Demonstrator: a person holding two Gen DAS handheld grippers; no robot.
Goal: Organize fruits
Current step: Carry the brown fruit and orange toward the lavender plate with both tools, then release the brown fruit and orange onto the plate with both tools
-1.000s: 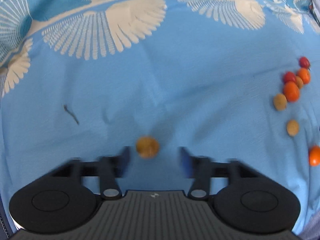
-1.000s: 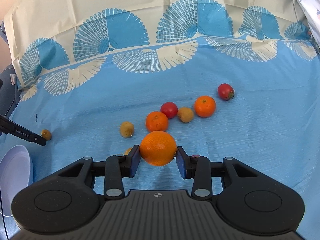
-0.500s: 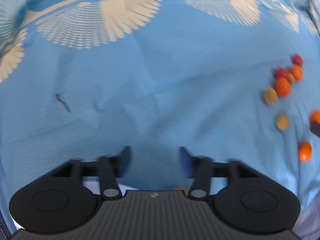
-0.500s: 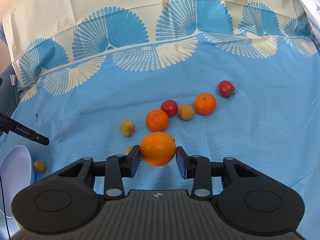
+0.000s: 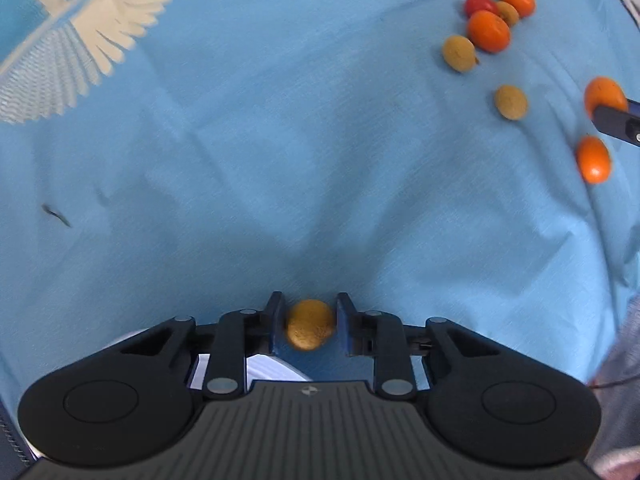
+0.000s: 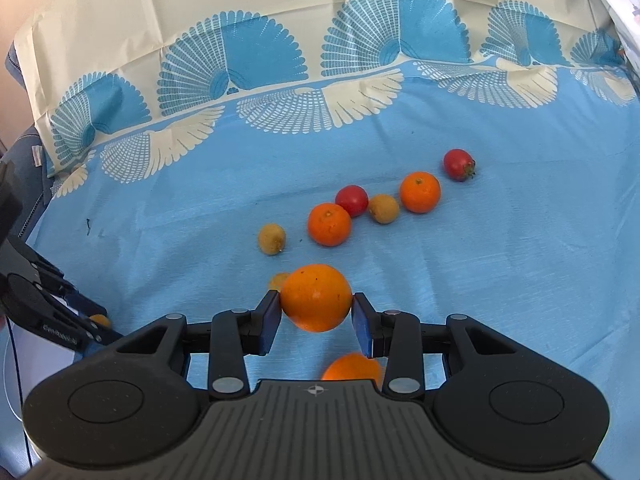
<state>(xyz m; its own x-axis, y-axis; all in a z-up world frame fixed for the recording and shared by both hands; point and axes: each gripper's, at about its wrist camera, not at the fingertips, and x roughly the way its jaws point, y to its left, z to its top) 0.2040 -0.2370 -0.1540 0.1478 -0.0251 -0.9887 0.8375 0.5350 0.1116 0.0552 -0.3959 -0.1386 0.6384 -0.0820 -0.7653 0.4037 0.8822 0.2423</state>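
My left gripper (image 5: 310, 328) is shut on a small brownish-yellow fruit (image 5: 310, 330), held just past the rim of a white plate (image 5: 276, 370). My right gripper (image 6: 316, 308) is shut on a large orange (image 6: 316, 298) and holds it above the blue cloth. Another orange (image 6: 352, 366) lies under the right gripper. Further off lie two oranges (image 6: 329, 224), two red tomatoes (image 6: 352, 200) and two brownish fruits (image 6: 272, 238). The left gripper also shows at the left edge of the right wrist view (image 6: 98, 322).
A blue tablecloth (image 6: 520, 260) with a cream fan-patterned border covers the table. The white plate's edge shows at the far left of the right wrist view (image 6: 8, 380). A small dark mark (image 5: 56, 215) lies on the cloth at left.
My left gripper was open and has shut on the small brownish fruit, and its view has swung. My right gripper still holds the orange, slightly drawn back.
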